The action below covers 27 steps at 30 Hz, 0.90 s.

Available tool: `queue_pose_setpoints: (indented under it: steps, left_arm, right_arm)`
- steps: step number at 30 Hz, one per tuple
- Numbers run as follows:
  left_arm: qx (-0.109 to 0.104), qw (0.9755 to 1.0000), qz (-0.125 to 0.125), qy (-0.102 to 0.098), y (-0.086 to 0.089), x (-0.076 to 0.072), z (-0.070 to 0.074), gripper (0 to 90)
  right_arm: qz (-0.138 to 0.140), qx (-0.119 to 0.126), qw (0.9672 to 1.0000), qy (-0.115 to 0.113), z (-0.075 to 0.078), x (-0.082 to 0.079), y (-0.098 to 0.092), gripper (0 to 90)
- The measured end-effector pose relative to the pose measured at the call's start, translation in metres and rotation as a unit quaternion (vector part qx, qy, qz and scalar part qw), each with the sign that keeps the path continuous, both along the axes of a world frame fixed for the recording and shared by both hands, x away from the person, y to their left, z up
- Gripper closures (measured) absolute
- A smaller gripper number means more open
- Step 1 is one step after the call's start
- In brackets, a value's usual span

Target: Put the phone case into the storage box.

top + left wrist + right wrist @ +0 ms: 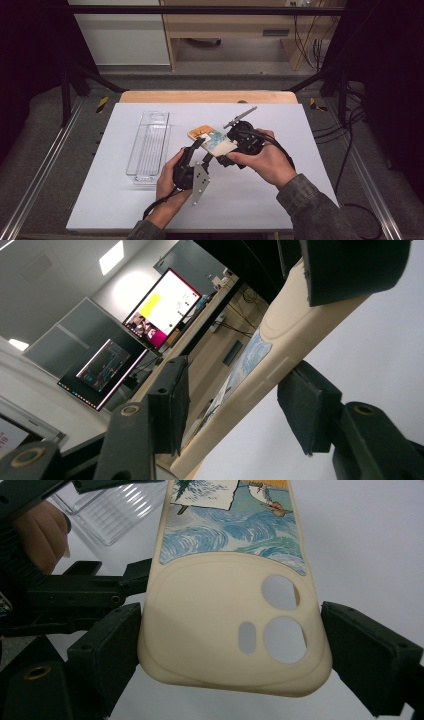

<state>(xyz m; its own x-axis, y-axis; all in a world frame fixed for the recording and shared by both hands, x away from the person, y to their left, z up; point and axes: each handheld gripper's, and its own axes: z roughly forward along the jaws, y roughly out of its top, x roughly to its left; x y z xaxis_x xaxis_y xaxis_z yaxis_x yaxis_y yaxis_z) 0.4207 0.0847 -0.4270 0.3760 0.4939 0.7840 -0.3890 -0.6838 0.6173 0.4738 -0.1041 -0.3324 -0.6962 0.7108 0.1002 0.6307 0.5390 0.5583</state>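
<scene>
Clear tray (148, 146) lies at left on the white table (110, 200), likely the drop-off spot. Left gripper (199, 151) has jaws half spread around the phone case (214, 140) edge; pads not clearly pressing, probably taking it over. Case hangs above table centre, long axis slanting from far-left to near-right, camera-hole end toward the right gripper (231, 148), whose jaws pinch that end across its width.

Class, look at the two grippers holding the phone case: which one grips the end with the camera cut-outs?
The right gripper does: its view shows the phone case between its pads at the cut-out end. The left gripper straddles the case's long edge instead.
</scene>
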Motion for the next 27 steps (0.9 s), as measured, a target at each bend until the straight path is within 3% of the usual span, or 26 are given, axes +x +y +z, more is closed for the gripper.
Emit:
queue_pose_setpoints:
  steps: [27]
  left_arm:
    - [0.023, 0.9996, -0.013, -0.01, -0.0009, -0.0075, 0.0017, 65.8]
  right_arm:
    - [0.003, 0.004, 1.0, 0.006, 0.0055, 0.0029, 0.004, 11.9]
